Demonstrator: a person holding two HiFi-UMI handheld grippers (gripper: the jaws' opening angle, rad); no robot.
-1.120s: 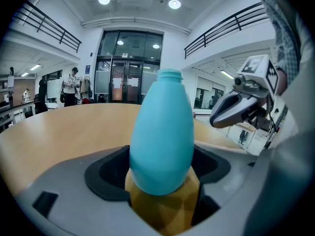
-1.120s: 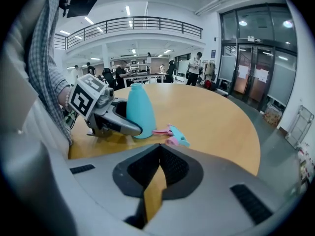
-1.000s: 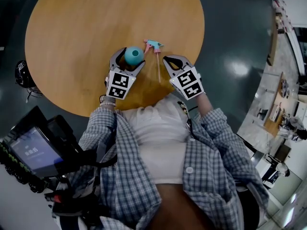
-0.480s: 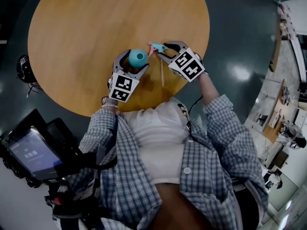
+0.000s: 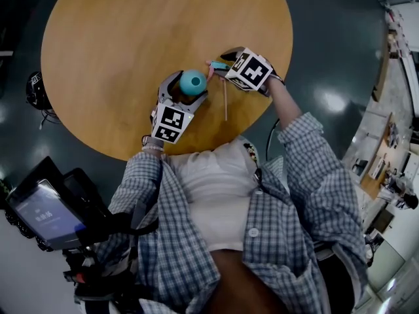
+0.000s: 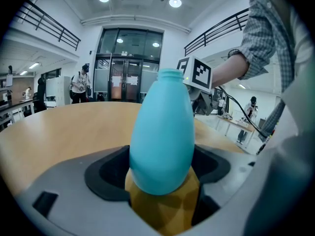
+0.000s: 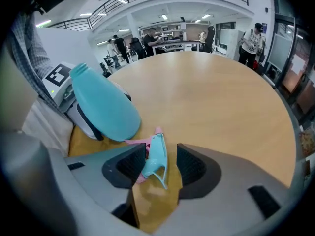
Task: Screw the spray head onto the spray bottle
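**Hazard: spray head skids on closing**

Right gripper [image 7: 161, 166] jaws, just opened, straddle the spray head [image 7: 156, 156] lying on the table [image 7: 211, 97], with no pad pressing it. Closing off-centre could skid it against the spray bottle [image 6: 162, 132], clamped in the left gripper [image 6: 160, 171] just beyond.

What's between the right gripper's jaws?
The spray head lies on the table between jaws that have just been opening; the right gripper view shows it.

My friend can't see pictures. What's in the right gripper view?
A teal-and-pink spray head lies on a wooden table between the fingers of the right gripper, which stand apart and have just been opening. A teal bottle with no cap leans in from the left.
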